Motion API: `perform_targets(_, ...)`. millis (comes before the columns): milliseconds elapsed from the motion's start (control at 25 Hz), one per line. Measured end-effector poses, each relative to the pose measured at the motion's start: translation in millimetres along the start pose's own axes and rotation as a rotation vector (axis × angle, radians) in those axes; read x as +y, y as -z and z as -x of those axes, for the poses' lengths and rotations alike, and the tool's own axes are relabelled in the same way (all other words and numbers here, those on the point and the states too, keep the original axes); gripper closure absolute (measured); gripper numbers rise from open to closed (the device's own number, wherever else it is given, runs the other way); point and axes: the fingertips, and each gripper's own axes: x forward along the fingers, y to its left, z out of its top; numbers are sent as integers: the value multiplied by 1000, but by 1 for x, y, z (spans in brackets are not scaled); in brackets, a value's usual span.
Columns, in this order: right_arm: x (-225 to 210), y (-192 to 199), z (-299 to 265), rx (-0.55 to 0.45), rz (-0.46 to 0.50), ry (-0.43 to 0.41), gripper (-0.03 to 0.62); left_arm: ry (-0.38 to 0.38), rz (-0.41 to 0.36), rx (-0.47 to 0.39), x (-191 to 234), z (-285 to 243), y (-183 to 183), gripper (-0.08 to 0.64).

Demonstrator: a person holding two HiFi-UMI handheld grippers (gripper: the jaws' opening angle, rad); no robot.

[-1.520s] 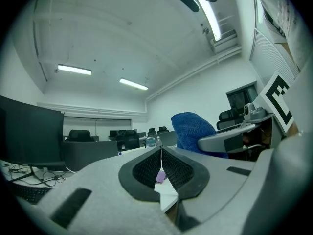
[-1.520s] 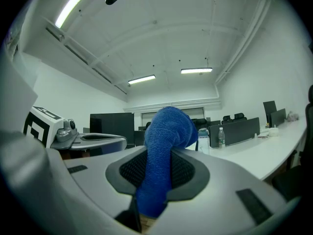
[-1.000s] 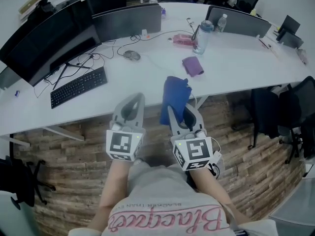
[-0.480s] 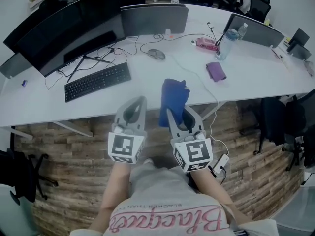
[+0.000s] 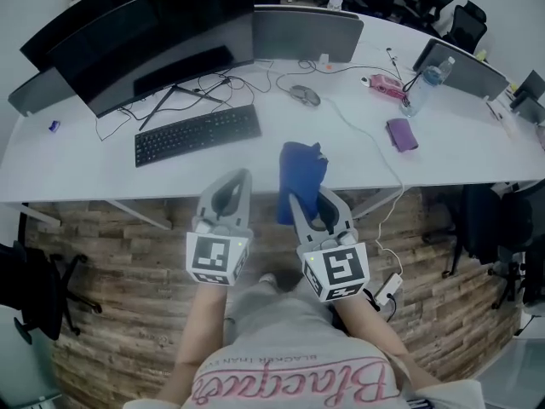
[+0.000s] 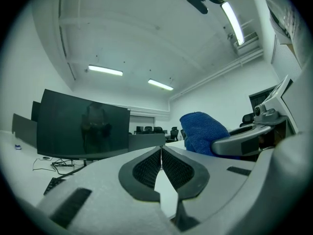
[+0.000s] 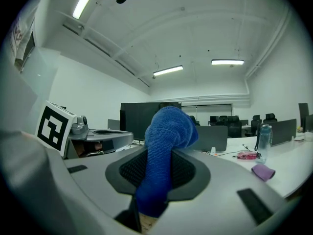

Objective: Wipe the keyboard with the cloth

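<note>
1. Grips blue cloth [image 5: 300, 167] upright in clamped right gripper [image 5: 311, 196], at the desk's [image 5: 102, 177] front edge.
2. Holds left gripper [image 5: 232, 182] clenched on nothing.
3. Finds keyboard [image 5: 197, 133] mid-desk, left of the cloth, well apart.
4. Bears upside-down script across shirt [image 5: 289, 373], unreadable.

Lower centre: a person's light grey shirt [image 5: 255, 326] with pink script lettering [image 5: 289, 382]; left tool [image 5: 239, 177] and right tool [image 5: 310, 196] pale grey, tapered, bearing black-and-white square markers.

Cloth [image 7: 168, 126] end buried in right hand-held gripper [image 7: 159, 153]; keyboard [image 6: 51, 185] mostly behind left hand-held gripper [image 6: 161, 151]
</note>
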Motion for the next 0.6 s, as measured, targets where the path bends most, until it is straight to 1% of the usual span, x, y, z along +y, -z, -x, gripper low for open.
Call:
perform_targets(280,31,-2,-23,21,6,-77,495,-81,20,17,37,21,6,554)
perform_targets(600,65,2,-51,40,4,-182,495,-173,24,32,71,38,9,554)
